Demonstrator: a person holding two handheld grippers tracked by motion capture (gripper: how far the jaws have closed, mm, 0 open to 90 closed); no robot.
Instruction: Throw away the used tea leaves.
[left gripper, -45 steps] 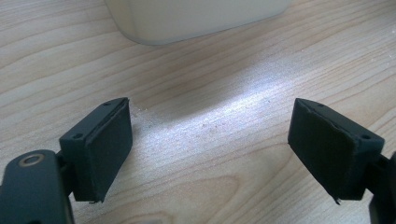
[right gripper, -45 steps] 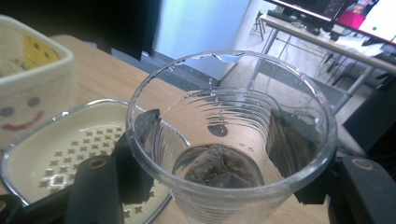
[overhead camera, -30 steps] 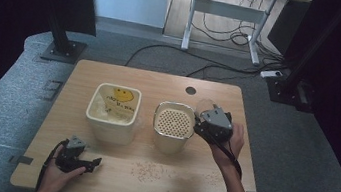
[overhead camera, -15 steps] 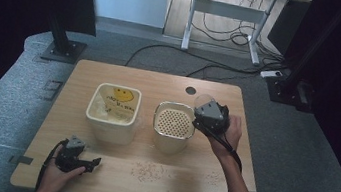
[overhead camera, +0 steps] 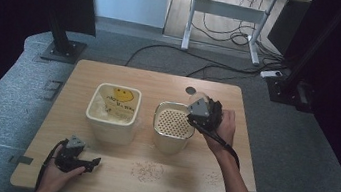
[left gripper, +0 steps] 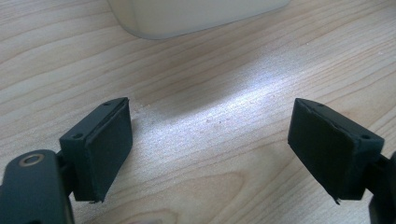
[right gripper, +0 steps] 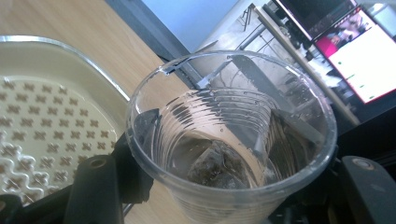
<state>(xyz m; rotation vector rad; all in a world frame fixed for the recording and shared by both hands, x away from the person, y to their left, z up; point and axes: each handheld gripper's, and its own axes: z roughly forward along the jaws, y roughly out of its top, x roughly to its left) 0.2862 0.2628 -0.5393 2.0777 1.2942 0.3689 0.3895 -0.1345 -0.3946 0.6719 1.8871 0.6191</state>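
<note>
Right gripper is clamping a clear plastic cup, jaws pressing on its ribbed sides; the cup is sitting tilted at the right rim of the perforated container, which is standing on the table. The cup is looking empty, though a dark shape shows through its base, hard to tell what. The perforated tray insert is looking bare. Left of it the cream tub is holding a bag with a yellow smiley. Right hand is reaching in from the right, wrist bent toward the container. Left gripper is resting on the near left of the table with jaws wide apart, nothing between them, some crumbs lying nearby
</note>
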